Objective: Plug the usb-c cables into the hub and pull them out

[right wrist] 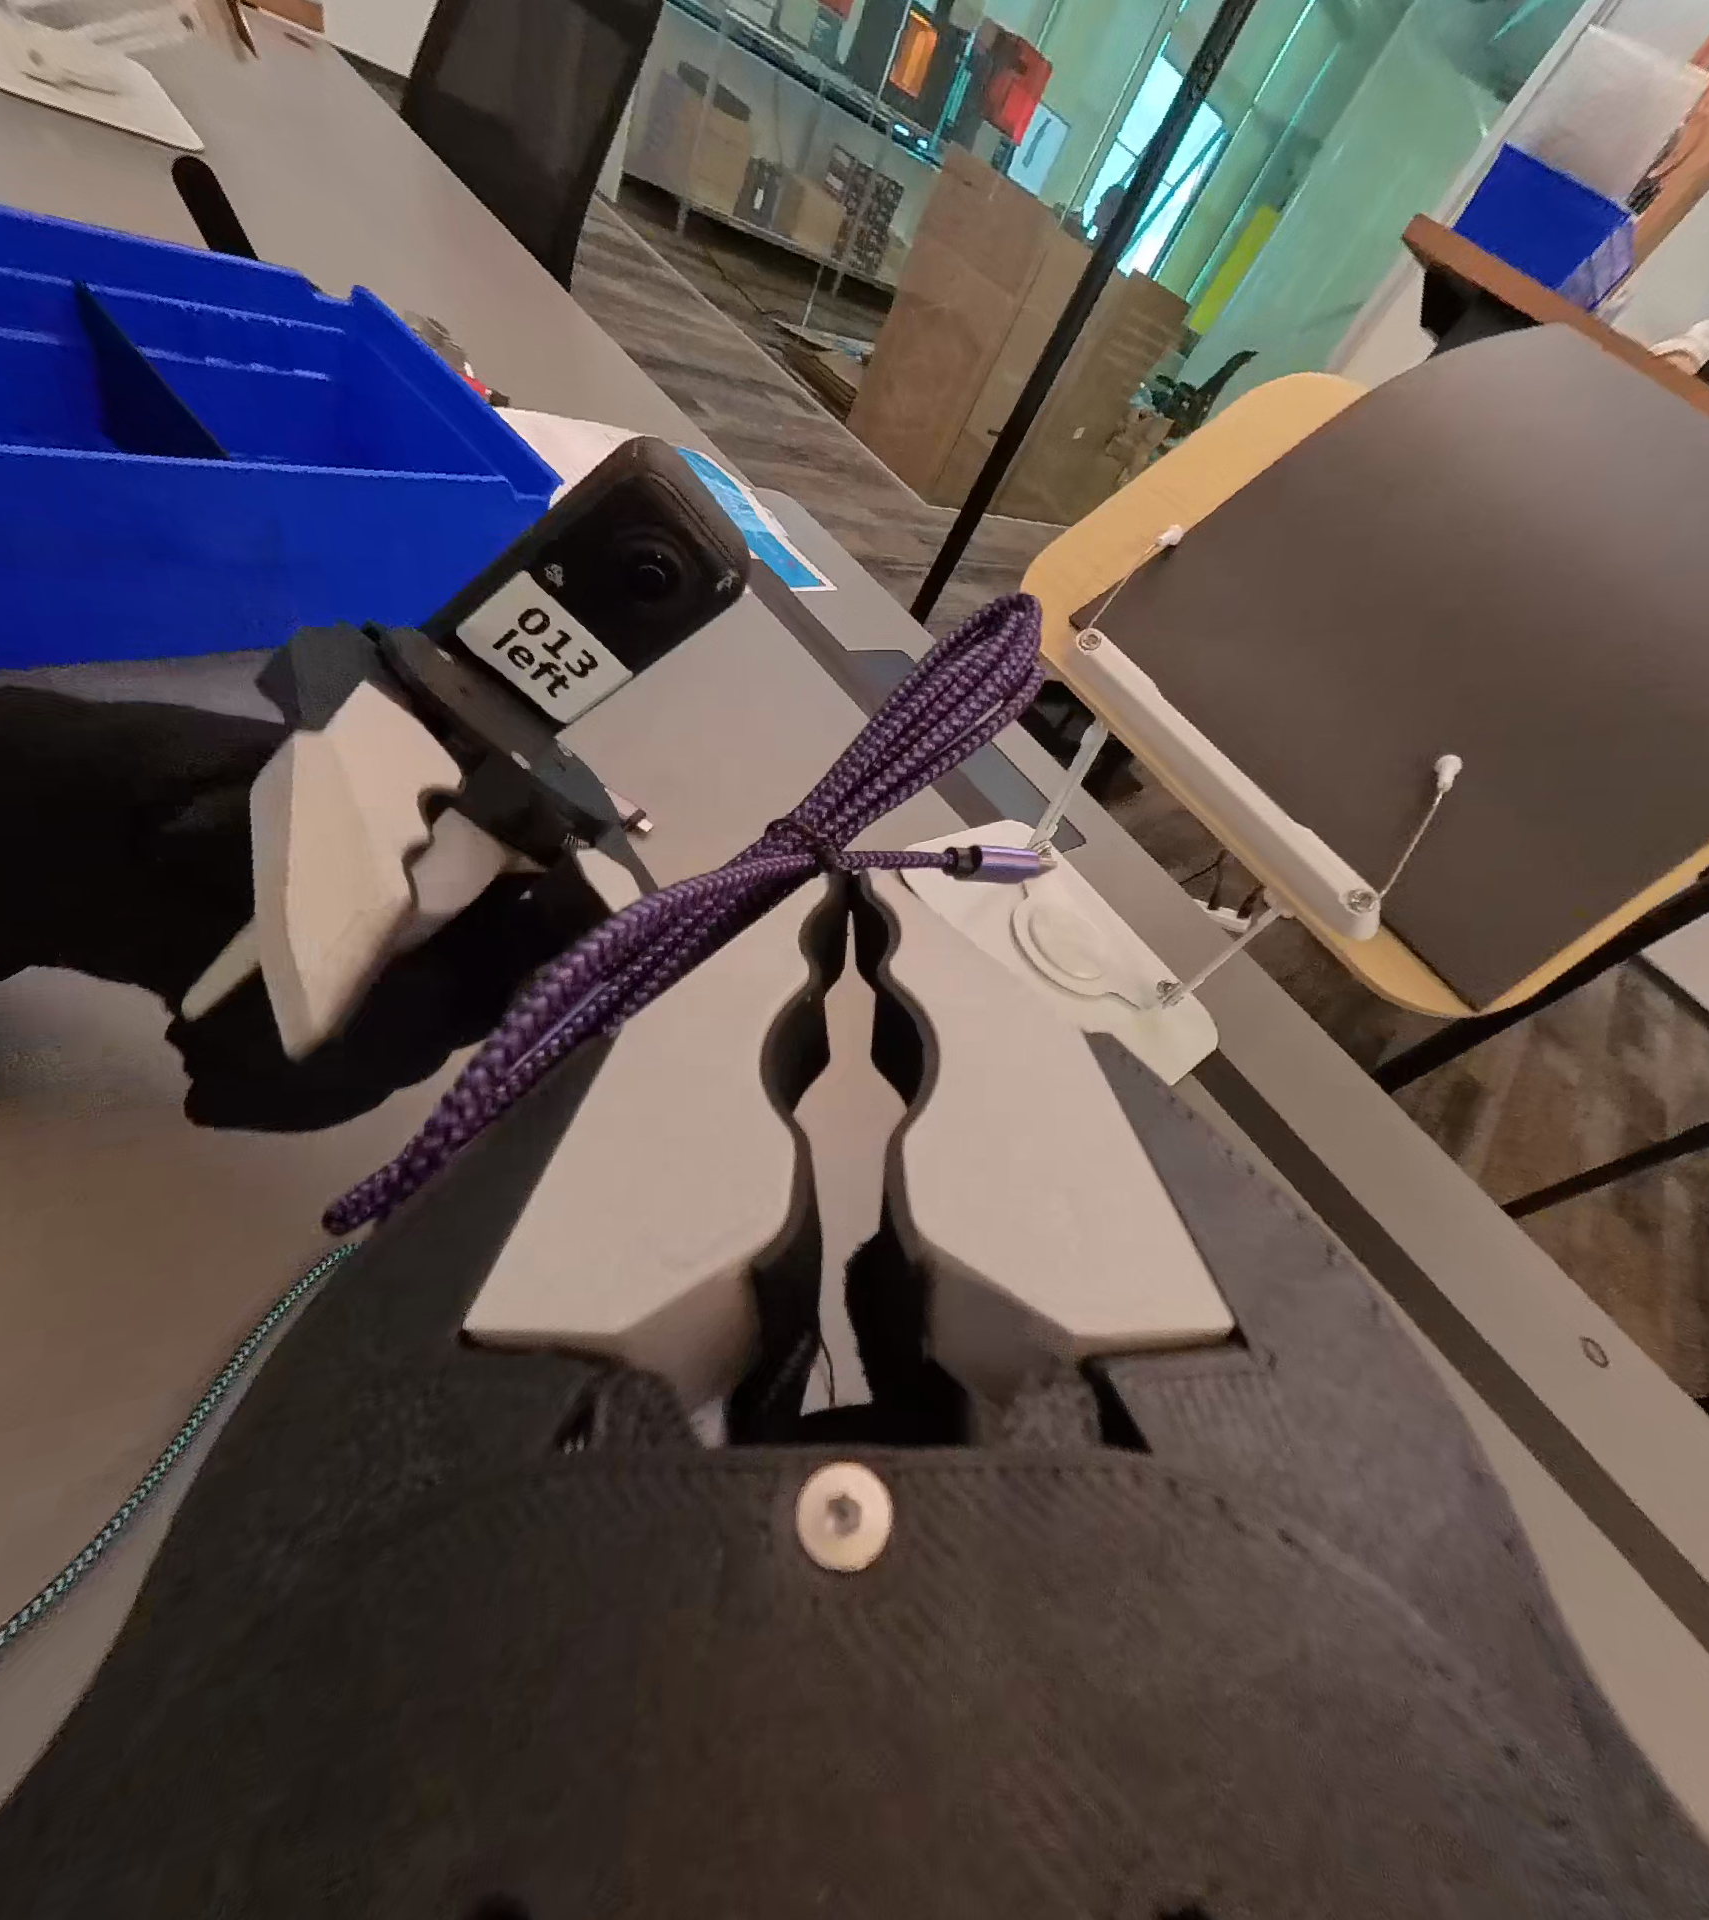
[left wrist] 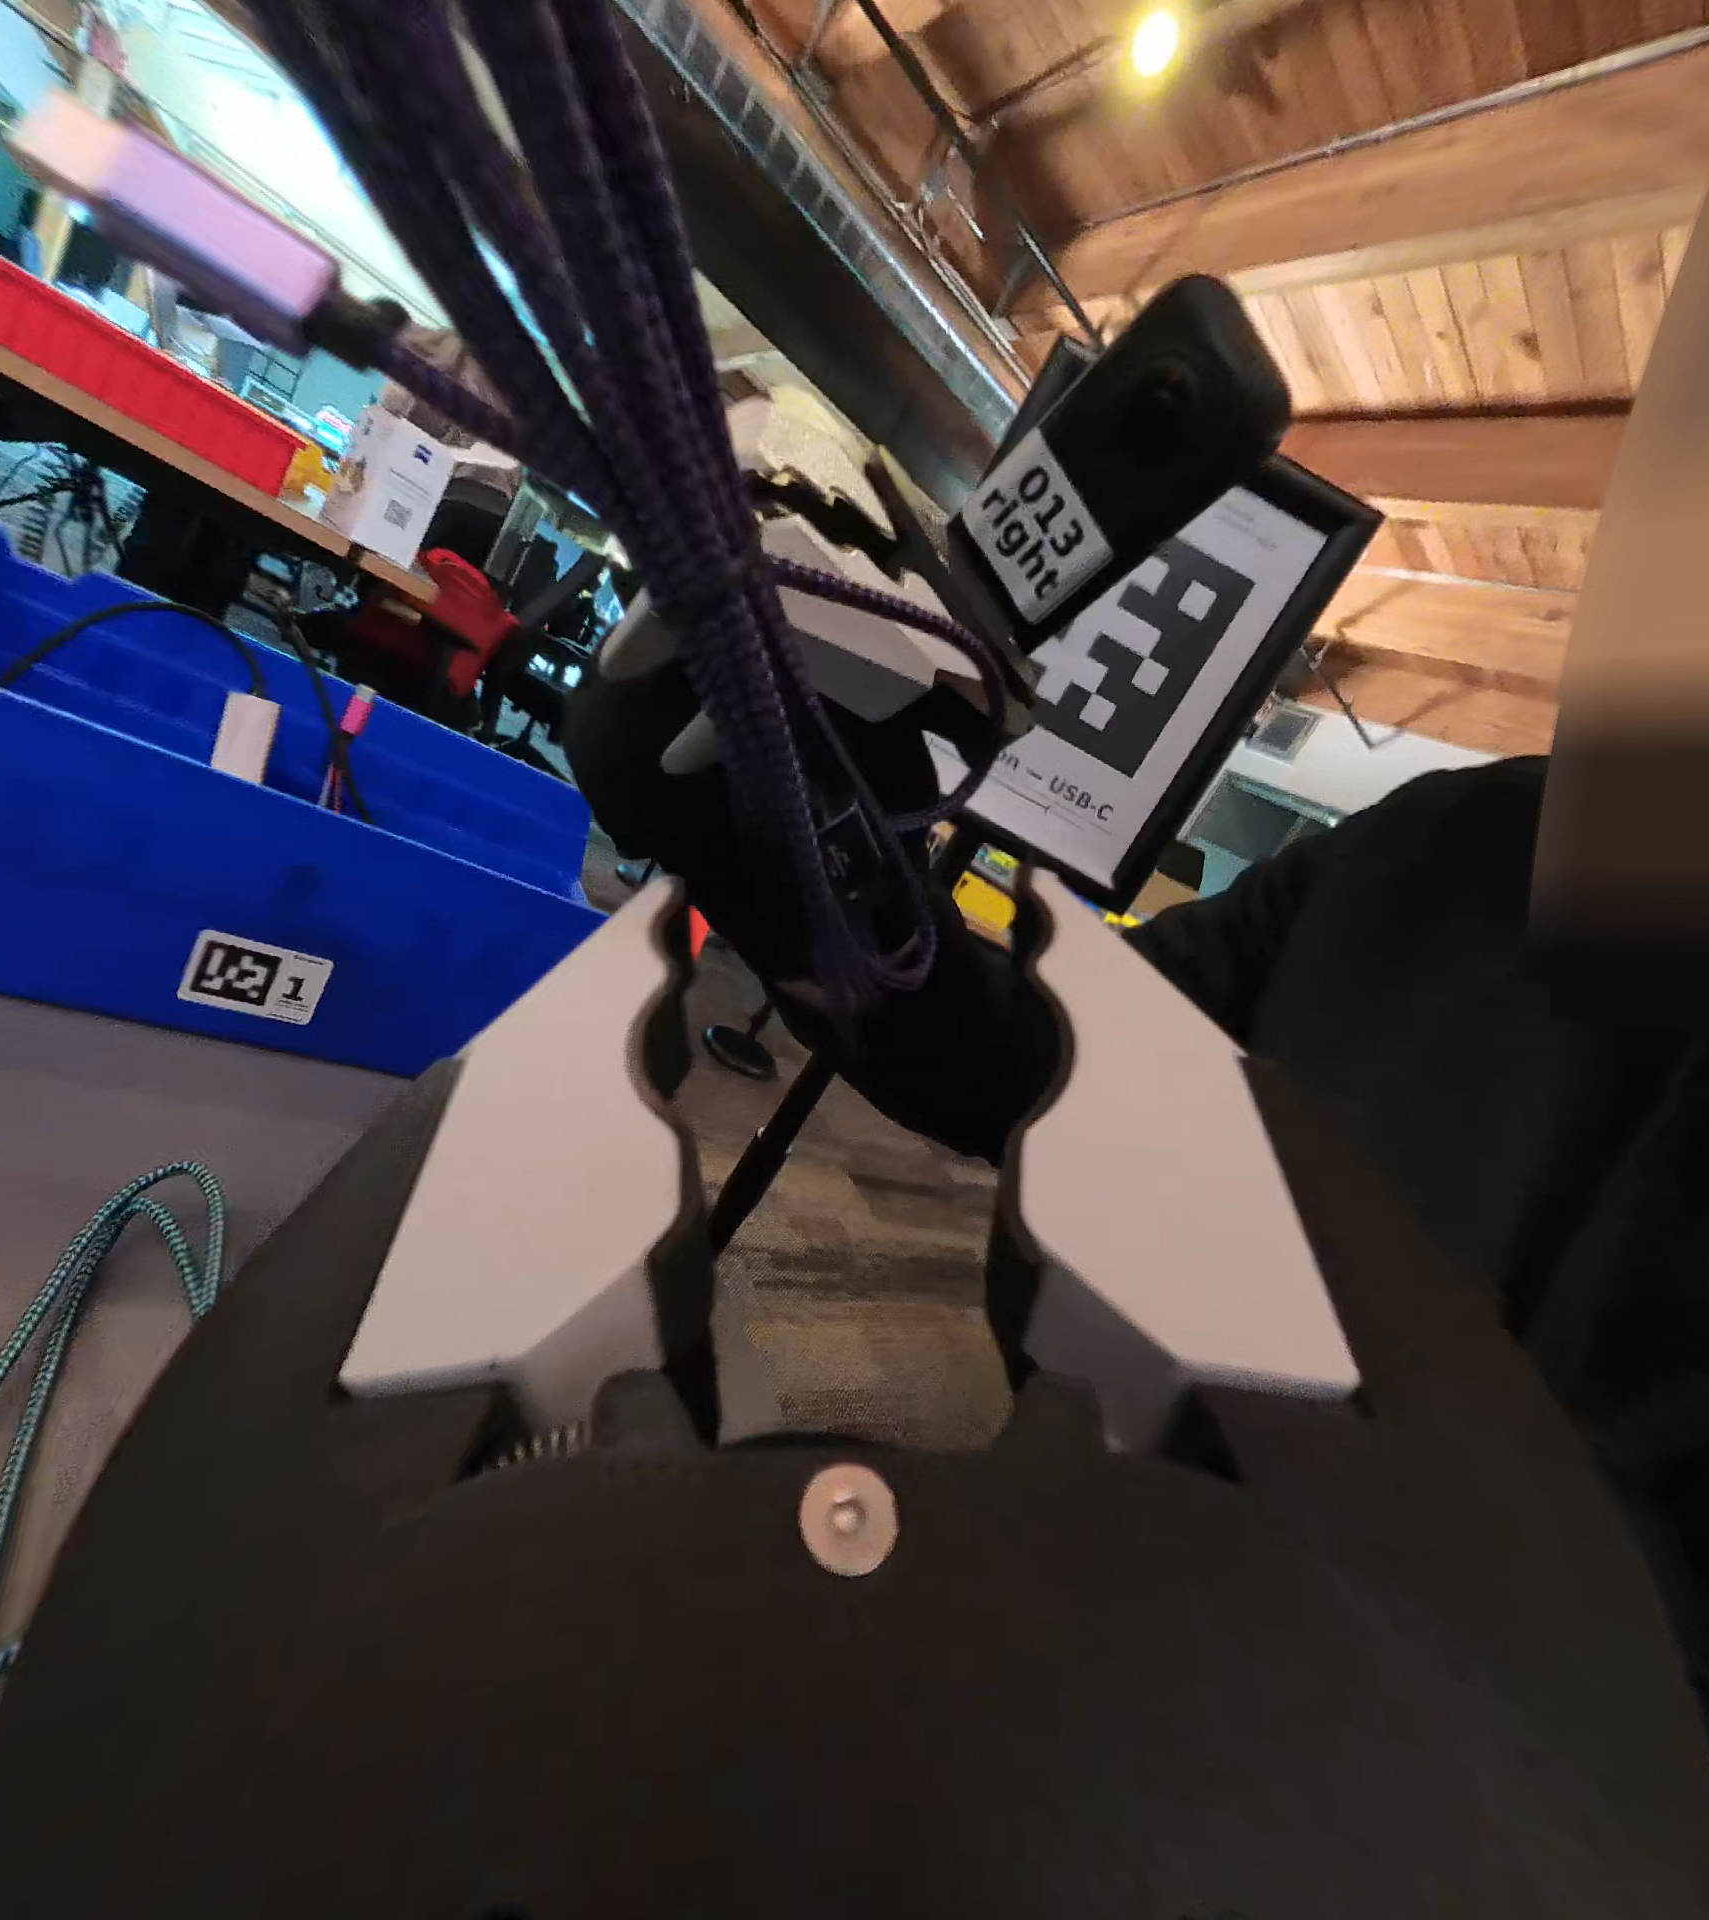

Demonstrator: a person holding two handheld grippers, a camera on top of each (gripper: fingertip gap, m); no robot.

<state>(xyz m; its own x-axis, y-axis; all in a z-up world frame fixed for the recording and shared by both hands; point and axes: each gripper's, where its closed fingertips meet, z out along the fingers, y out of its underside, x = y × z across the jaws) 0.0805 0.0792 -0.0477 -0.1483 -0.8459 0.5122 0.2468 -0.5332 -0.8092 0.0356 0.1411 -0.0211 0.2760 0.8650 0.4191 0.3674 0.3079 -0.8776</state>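
The right gripper (right wrist: 852,894) is closed at its tips on the purple cable (right wrist: 684,914), which is pinched at the tie that binds its coiled loops. The bundle is held in the air above the counter (right wrist: 154,1195), with one loop end hanging toward the camera and the other rising away. The free plug (right wrist: 1011,860) projects forward from the grip point.

The left gripper (left wrist: 850,914) has its jaws set apart, with nothing between them. In its own view the same cable (left wrist: 725,582) hangs just beyond the tips, with the right gripper (left wrist: 829,634) seen behind it. In the right wrist view the left gripper (right wrist: 434,831) is seen beside the bundle, near but not touching.

A teal cable (left wrist: 102,1299) lies on the counter at the near left. A blue bin (left wrist: 206,831) stands farther back with other cables in it.

A white, flat fixture (right wrist: 1068,935) lies on the counter beyond the plug; whether it is the hub cannot be told.

The step in hand is judged to be the pick-up and presentation of the cable, with no insertion yet made. For the next move, the plug should be taken close behind its metal shell by the left gripper, so that it can be steered. The plug must then be aligned square to a port before it is pushed in.
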